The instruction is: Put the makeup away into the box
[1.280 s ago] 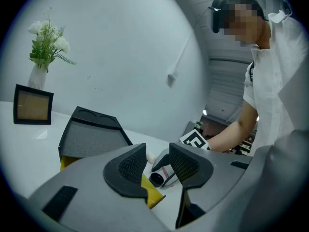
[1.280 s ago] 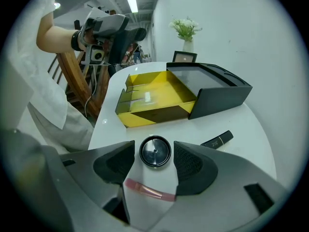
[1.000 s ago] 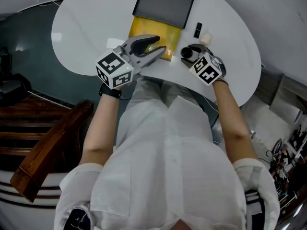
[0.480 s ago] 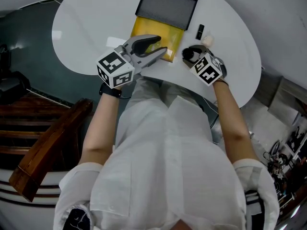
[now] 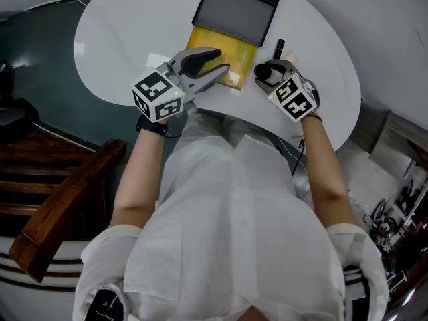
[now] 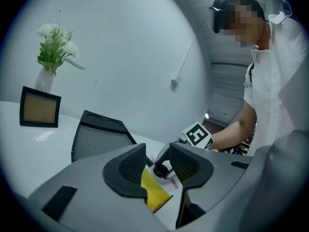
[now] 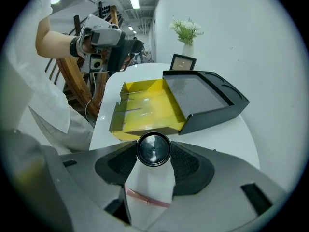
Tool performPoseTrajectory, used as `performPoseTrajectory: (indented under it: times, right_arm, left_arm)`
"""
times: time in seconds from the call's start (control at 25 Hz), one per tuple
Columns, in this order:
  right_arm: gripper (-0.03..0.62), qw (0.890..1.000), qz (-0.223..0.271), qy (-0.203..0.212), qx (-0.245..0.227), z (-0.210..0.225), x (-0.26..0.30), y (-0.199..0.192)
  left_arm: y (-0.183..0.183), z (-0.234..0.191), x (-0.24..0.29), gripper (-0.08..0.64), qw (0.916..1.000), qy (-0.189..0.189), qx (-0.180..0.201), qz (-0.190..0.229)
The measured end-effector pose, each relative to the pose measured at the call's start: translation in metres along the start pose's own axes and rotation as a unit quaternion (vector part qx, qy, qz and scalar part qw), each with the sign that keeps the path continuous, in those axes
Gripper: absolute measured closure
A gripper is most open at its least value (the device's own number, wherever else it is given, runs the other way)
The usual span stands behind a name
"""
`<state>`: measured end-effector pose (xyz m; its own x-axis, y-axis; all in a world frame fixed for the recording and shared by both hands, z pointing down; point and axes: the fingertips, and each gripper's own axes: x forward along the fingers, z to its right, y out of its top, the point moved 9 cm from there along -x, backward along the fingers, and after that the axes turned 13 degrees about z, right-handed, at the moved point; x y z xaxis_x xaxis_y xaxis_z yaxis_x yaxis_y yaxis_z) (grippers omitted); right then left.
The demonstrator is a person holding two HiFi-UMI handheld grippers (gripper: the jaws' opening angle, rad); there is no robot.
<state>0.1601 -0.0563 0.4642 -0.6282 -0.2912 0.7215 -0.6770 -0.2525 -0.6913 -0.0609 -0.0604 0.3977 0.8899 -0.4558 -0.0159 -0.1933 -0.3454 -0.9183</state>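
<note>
Slightly higher in the head view than a second ago, the right tongs [image 5: 263, 73] have crept toward the upper right. They are now closer to a small black tube [image 5: 279, 46] lying on the white table [image 5: 114, 39]. A pale little item that showed beside that tube earlier can no longer be made out. The left tongs [image 5: 223, 67] have hardly shifted and hang over the near edge of the yellow box [image 5: 242, 55], at upper centre of the head view. The right tongs are clamped on a round black jar [image 7: 153, 149] with a shiny lid. It is seen head-on at the centre of the right gripper view, with one ribbed pad pressing each side. From this, the jar looks secured, and the step in hand is most likely carrying it into the box, which has not been done yet. In the right gripper view the box sits just above the jar in the frame. It is open and looks empty, with low dividers at its left end and its dark grey lid [image 7: 205, 98] folded back toward the right. A thin pink strip [image 7: 147, 197] shows on the table at the bottom of that view; what it is cannot be told. The left tongs have their jaws apart with nothing between them. Through that gap, at lower centre of the left gripper view, the jar and the tip of the right tongs appear, with a yellow corner of the box just below.
</note>
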Motion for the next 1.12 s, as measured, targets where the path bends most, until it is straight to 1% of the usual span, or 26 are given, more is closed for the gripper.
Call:
performPoseTrajectory:
  times: [0.08,0.24,0.36,0.68,0.92,1.12]
  right_arm:
    - [0.373,1.000,0.009,-0.002,-0.007,0.002,-0.002,0.012]
    - [0.374,1.000,0.022,-0.002,-0.018,0.002,0.001,0.035]
    - [0.374,0.999,0.022,0.006,-0.036,0.001,0.012,0.048]
    - [0.374,0.998,0.008,0.034,-0.061,-0.007,0.054,0.078]
    - [0.374,0.996,0.002,0.054,-0.075,-0.017,0.086,0.100]
    - [0.374,0.994,-0.008,0.068,-0.085,-0.025,0.108,0.110]
  left_arm:
    - [0.004,-0.002,-0.004,0.407,1.0000,0.004,0.002,0.006]
    - [0.010,-0.006,-0.020,0.497,0.9995,0.019,0.010,0.022]
    - [0.014,-0.010,-0.031,0.525,0.9990,0.032,0.013,0.028]
    - [0.014,-0.019,-0.057,0.537,0.9976,0.064,0.015,0.018]
    - [0.018,-0.023,-0.076,0.537,0.9970,0.073,0.013,0.022]
    - [0.023,-0.029,-0.091,0.537,0.9964,0.079,0.010,0.027]
